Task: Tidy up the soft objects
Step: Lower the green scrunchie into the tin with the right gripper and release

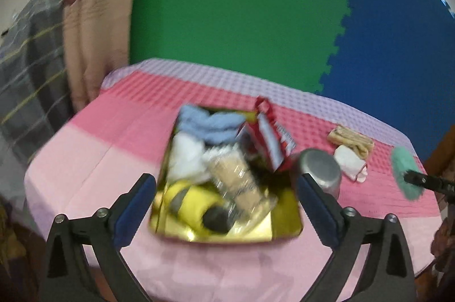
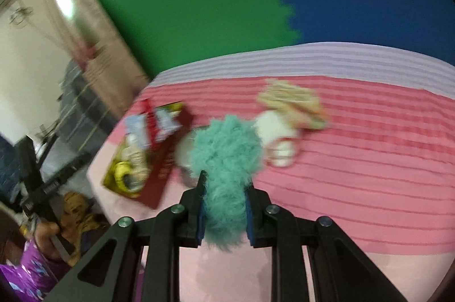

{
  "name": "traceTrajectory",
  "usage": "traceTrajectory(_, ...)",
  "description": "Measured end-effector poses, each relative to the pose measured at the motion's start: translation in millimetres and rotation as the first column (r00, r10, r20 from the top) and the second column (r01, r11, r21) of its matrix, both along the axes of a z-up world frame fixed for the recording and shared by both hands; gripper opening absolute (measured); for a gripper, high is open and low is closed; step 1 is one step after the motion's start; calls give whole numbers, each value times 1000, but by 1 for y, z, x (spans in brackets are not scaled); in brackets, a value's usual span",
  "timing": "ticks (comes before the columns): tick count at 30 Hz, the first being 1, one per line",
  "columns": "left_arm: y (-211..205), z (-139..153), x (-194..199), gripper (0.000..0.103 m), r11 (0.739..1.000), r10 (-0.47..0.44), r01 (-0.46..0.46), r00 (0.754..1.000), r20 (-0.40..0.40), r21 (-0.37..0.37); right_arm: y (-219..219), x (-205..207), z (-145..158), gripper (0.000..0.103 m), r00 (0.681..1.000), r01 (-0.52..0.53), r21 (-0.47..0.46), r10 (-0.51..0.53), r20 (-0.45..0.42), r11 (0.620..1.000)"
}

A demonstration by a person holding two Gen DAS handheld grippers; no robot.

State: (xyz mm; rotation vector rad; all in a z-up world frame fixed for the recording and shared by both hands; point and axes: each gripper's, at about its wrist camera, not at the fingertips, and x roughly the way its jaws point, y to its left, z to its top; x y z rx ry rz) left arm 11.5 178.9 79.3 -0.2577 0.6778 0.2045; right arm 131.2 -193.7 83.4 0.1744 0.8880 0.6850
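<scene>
1. Two views, left wrist first: left gripper [image 1: 226,184] spread wide over gold-lined tin [image 1: 287,219] near the middle of pink-covered tabletop [image 1: 93,159], nothing between its pads. Packed inside: blue cloth [image 1: 210,124], white cloth [image 1: 184,156], yellow plush [image 1: 193,202], clear packet [image 1: 236,179]. Toward the right edge: metal can [image 1: 320,171], tan bundle [image 1: 351,142], white pouch [image 1: 349,164].
2. Right wrist: right gripper [image 2: 226,182] clamped on teal fluffy toy [image 2: 224,156], raised above the cloth between tin and pouch.
</scene>
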Motion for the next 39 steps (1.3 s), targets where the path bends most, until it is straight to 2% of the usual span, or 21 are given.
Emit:
traceTrajectory(5, 12, -10, -25, 97, 997, 69, -70, 997, -37, -24, 75, -1, 4, 21, 990, -140, 48, 141, -30, 989)
traceTrajectory(10, 15, -13, -35, 97, 993, 117, -117, 993, -24, 14, 155, -4, -2, 21, 964, -261, 27, 262, -43, 965)
traceTrajectory(14, 16, -10, -39, 97, 990, 136, -136, 991, 2, 48, 212, -4, -19, 21, 945, -319, -12, 318, -74, 948)
traceTrajectory(19, 18, -5, -44, 98, 984, 154, -157, 988, 31, 89, 255, -1, -34, 21, 935, -347, -45, 342, -92, 937)
traceTrajectory(27, 28, -8, -42, 98, 986, 159, -160, 987, 21, 47, 289, 4, -48, 25, 934, -353, -88, 345, -92, 932)
traceTrajectory(35, 29, -15, -37, 99, 986, 161, -160, 987, -13, 44, 297, -3, -49, 49, 942, -337, -150, 332, -58, 929)
traceTrajectory(39, 29, -15, -38, 99, 985, 165, -165, 986, -15, 42, 287, -1, -41, 51, 944, -329, -97, 327, -38, 939)
